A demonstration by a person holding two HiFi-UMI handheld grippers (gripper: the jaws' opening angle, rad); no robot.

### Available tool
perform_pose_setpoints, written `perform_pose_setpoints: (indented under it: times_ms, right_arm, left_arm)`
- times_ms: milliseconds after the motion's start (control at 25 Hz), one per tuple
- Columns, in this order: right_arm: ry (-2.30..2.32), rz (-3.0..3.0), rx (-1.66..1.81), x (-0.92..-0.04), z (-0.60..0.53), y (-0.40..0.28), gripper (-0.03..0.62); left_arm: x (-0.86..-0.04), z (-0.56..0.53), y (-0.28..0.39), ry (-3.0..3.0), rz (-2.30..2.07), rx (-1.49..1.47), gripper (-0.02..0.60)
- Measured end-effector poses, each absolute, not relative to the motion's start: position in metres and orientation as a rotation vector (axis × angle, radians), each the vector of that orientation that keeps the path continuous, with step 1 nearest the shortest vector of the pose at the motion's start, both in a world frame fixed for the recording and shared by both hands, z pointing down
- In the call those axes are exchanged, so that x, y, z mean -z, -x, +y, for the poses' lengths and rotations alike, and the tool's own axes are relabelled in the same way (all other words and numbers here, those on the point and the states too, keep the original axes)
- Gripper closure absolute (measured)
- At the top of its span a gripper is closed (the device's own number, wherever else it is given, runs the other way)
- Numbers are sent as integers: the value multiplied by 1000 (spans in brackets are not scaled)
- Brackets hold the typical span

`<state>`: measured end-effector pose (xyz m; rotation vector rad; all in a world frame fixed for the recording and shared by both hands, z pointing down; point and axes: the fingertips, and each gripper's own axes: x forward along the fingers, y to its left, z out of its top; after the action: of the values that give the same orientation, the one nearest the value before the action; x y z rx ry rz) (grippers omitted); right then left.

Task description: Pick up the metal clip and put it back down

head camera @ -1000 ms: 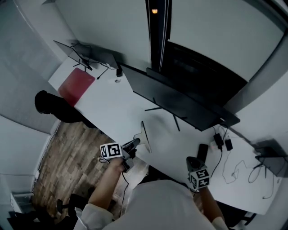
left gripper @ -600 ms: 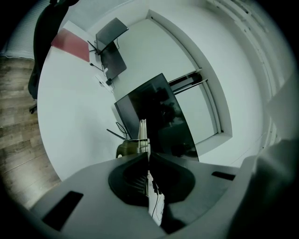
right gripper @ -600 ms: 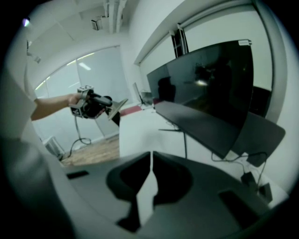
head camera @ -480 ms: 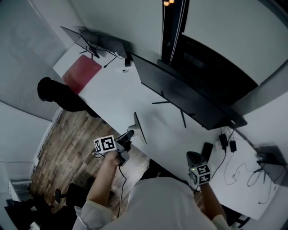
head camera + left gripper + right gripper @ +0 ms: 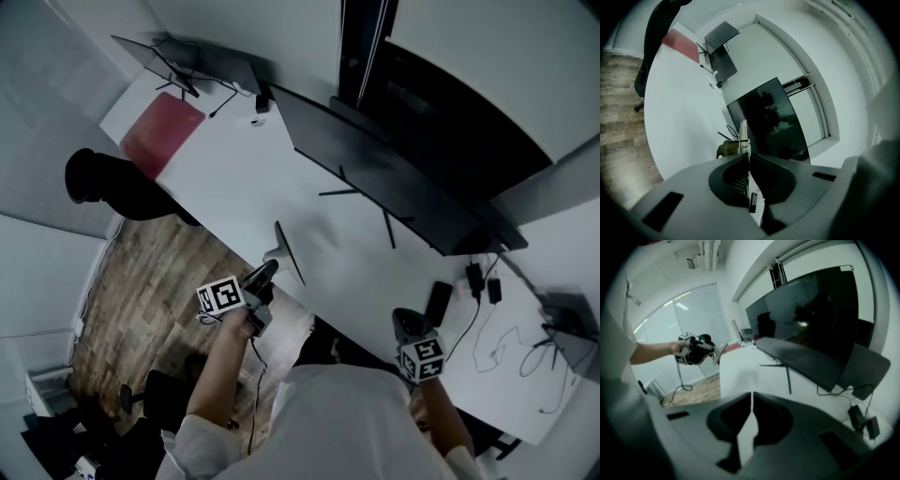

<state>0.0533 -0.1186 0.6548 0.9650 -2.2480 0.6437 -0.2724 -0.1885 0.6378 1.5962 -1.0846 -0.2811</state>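
Head view is showing you leaning over the long white desk (image 5: 234,202), with the wide black monitor (image 5: 394,183) standing along its far side. You are keeping the right gripper (image 5: 405,324) low by the near edge, its jaws resting together with nothing between them. You are holding the left gripper (image 5: 268,272) out by the desk's front edge, and its jaws are clamping the thin silvery metal clip (image 5: 289,255). The clip is sticking forward from the tips, raised off the desk top rather than lying on it.

The clip is looking stiff, light and smooth, so it is likely to slide or twist in a loose pinch. The pads are gripping one flat plate near its spring coil, which seems a sound place to hold it. Setting it down gently should be stopping it from skating across the slick surface.
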Motion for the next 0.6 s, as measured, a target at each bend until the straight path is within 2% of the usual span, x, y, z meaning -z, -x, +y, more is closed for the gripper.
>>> perform_pose_setpoints:
  times_ms: [600]
  right_arm:
    - [-893, -2242, -671, -682, -129, -26, 560]
  left_arm:
    - [-741, -196, 293, -1500, -1122, 281, 548]
